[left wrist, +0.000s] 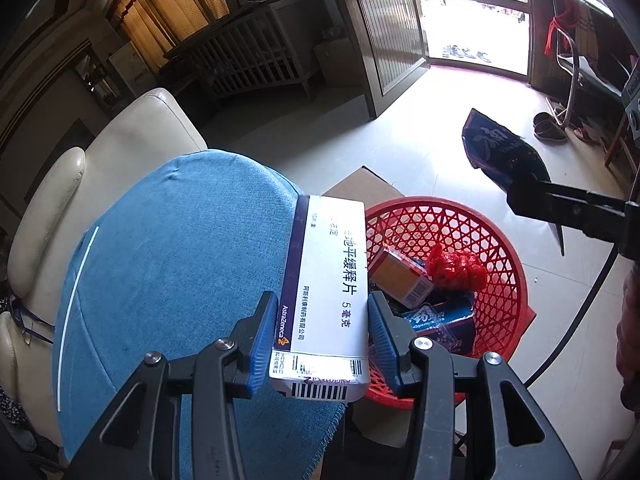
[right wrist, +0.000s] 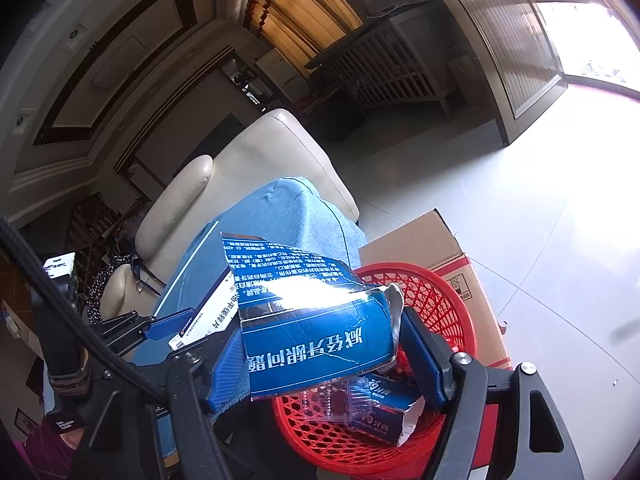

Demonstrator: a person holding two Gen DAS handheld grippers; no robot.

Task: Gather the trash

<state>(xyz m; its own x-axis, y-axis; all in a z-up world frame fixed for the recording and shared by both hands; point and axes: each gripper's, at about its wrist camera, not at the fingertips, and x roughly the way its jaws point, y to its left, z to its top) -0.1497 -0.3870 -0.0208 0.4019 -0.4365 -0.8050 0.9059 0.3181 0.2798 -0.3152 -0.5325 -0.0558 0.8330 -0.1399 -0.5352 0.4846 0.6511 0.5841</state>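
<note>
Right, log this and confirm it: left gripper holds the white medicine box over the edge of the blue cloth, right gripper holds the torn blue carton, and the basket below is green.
One thing is wrong: the basket is red, not green, as the left wrist view shows. The rest stands: the left gripper holds the white medicine box at the edge of the blue cloth, and the right gripper holds the torn blue carton.

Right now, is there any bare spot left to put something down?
Yes: the blue cloth, bare left of the white box, and the floor beyond the red basket. The basket is crowded with trash.
</note>
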